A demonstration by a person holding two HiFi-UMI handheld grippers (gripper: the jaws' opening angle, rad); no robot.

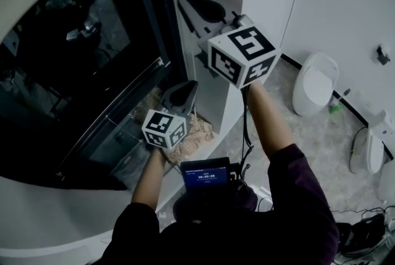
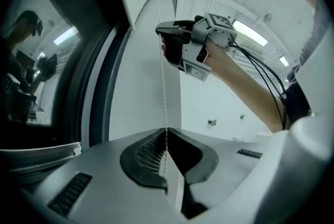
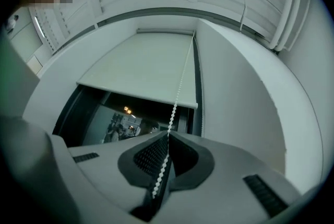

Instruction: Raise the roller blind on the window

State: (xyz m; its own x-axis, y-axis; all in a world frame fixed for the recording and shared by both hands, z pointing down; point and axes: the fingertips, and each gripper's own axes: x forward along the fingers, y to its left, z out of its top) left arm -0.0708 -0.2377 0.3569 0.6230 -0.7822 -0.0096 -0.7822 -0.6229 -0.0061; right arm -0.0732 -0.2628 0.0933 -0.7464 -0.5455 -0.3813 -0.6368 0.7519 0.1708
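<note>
Right gripper [image 3: 168,134] grips bead chain [image 3: 177,96] (its view shows blind [image 3: 141,69]).

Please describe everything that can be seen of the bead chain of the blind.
The bead chain is a thin string of small white beads, plastic by its look. It hangs beside the right edge of the partly lowered roller blind. Both grippers are shut on it: the right gripper higher, the left gripper lower. Between them it runs straight.

Washroom-type interior: a white toilet [image 1: 315,81] and a second white fixture [image 1: 369,149] stand on the speckled floor [image 1: 321,159], right of the right gripper [image 1: 184,1], along white wall panels [image 1: 345,4].
</note>
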